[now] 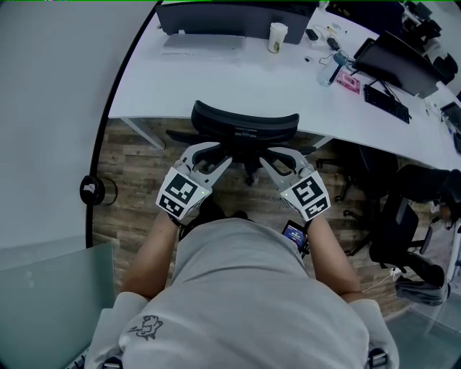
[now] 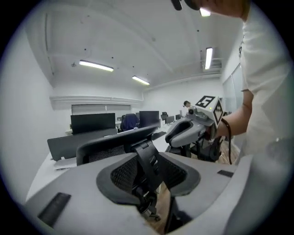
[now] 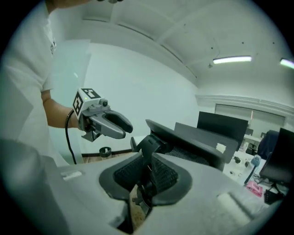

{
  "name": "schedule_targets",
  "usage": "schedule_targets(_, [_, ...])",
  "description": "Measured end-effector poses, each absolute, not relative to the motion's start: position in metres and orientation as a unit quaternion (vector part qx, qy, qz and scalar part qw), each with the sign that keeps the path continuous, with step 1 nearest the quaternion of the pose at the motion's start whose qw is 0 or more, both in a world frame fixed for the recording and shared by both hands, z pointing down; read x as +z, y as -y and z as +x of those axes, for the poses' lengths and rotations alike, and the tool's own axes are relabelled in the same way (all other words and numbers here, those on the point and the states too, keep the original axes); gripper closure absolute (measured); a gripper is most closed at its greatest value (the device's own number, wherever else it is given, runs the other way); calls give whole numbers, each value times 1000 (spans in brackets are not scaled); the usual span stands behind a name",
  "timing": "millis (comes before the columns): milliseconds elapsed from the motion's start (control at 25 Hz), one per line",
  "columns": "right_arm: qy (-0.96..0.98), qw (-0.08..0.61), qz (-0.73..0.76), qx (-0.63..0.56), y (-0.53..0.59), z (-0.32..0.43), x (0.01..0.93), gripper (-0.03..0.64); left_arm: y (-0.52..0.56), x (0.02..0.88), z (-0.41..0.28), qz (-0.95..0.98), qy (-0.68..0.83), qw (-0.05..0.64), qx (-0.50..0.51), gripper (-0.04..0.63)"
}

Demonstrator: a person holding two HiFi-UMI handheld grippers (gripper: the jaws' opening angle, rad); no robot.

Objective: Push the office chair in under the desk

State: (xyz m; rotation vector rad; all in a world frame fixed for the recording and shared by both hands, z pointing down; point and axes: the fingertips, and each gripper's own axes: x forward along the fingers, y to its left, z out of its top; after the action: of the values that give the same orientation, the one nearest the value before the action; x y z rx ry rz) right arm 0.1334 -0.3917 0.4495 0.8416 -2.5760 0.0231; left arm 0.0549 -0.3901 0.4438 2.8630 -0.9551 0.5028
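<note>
The black office chair [image 1: 245, 124] stands at the white desk [image 1: 216, 83], its mesh back and headrest toward me and its base partly under the desk edge. My left gripper [image 1: 222, 153] hovers just behind the left side of the chair back, jaws apart and empty. My right gripper [image 1: 266, 155] hangs behind the right side, its jaws narrower but still apart with nothing in them. In the left gripper view the headrest [image 2: 115, 142] and its bracket lie ahead, with the right gripper [image 2: 183, 131] beside them. The right gripper view has the headrest [image 3: 197, 142] and the left gripper [image 3: 110, 124].
On the desk are a monitor [image 1: 230, 18], a paper cup [image 1: 277, 37], a bottle [image 1: 330, 70] and a keyboard [image 1: 387, 102]. Another dark chair [image 1: 407, 216] stands at the right. A round black floor fitting [image 1: 94, 191] sits by the curved wall at left.
</note>
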Motion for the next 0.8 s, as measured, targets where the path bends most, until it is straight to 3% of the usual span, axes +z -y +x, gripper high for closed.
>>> schedule_targets(200, [929, 186, 318, 14, 377, 133, 439, 580, 373, 434, 56, 927, 350, 61, 118, 460])
schedule_targets(600, [927, 170, 333, -3, 352, 131, 438, 612, 349, 434, 55, 921, 372, 52, 101, 589])
schedule_targets(800, [928, 174, 329, -14, 345, 131, 436, 612, 346, 430, 54, 923, 369, 48, 100, 597])
